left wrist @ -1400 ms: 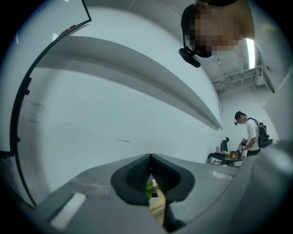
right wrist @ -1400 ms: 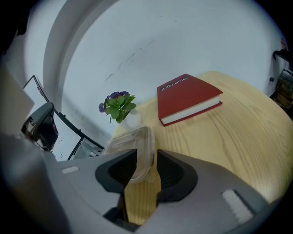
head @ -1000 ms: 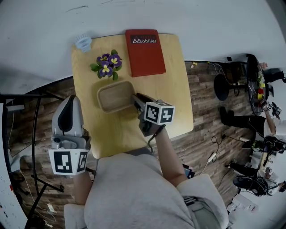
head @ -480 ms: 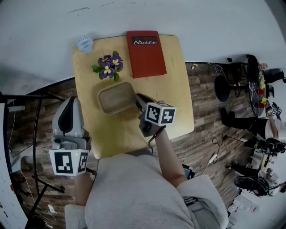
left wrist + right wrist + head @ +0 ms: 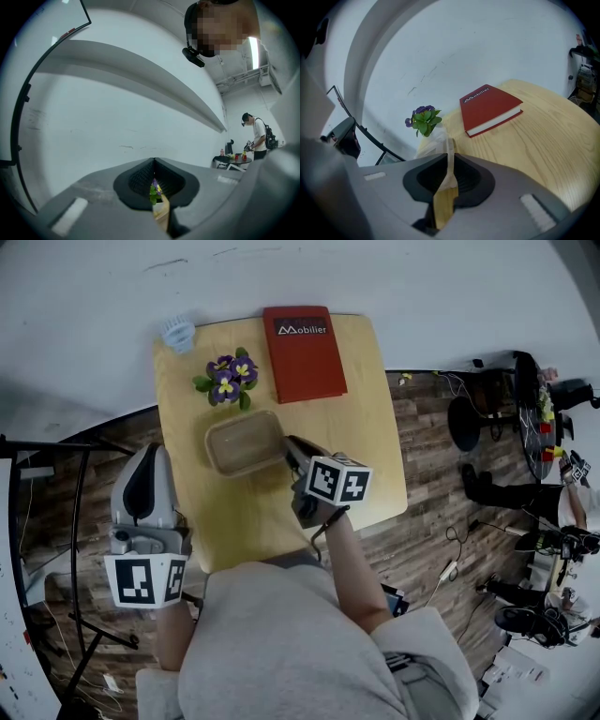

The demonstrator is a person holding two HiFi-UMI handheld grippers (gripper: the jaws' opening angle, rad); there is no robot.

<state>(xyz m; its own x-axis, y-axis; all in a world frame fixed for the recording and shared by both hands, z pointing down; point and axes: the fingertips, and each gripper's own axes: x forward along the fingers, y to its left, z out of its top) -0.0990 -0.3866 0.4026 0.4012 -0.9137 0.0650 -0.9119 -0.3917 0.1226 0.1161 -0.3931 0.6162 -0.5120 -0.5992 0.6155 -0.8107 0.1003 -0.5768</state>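
Plainly clear and round-cornered, the tub (image 5: 242, 442) was empty, its rim pinched by the right gripper (image 5: 287, 449); the left gripper (image 5: 147, 454), jaws together, hung well left of it.

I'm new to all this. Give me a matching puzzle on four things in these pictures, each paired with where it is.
1 red book
2 purple flowers
3 clear plastic container
4 left gripper

A pinched in the right gripper
B beyond the table at its left edge, shut
C lying flat at the table's far edge
D standing right beside the book, on its left

Pairs: 1-C, 2-D, 3-A, 4-B
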